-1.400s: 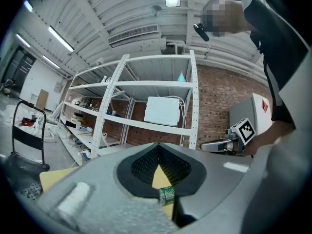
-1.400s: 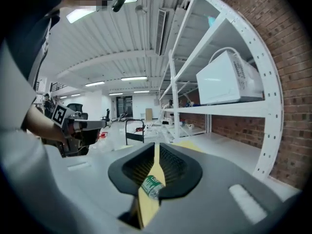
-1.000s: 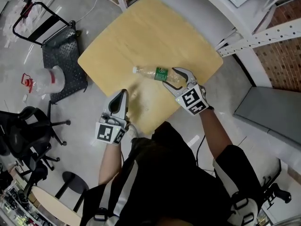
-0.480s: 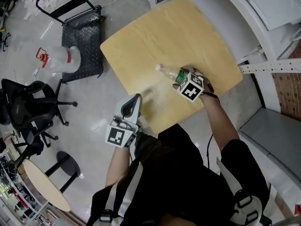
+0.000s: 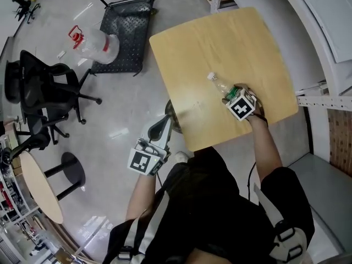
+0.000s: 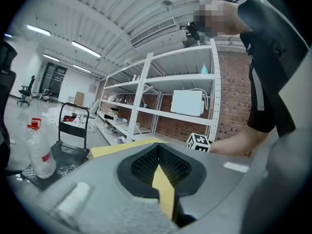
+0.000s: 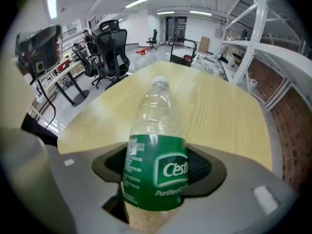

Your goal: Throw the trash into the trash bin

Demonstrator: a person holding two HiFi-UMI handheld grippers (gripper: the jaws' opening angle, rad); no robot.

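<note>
Far left, on the floor and no part of the job: black office chairs, then a big clear water jug lying against a platform trolley. No trash bin to be seen in any view, so no telling yet where to carry the trash.

Next, the left gripper. Hangs over the floor just off the worktop's near-left edge, close to the near corner, pointing roughly level. Jaws together, nothing between them. Probably parked there out of the way, spare during a one-gripper pick.

On the worktop, the trash itself: a clear plastic bottle with a green label. Lies on its side close to the near-right edge, cap aimed at the worktop's middle. Round and lying down, so liable to roll if nudged rather than pinched squarely.

Rightmost, the right gripper. Set steeply down over the bottle, straddling the labelled part, likely chosen as the straight, even stretch and the surest place to pinch. Jaws wide and just been closing, with the bottle between them and the pads seemingly against the label on both sides. Looks like the grasp step, with the lift not yet begun and the bottle flat on the wood, by the look of it.
</note>
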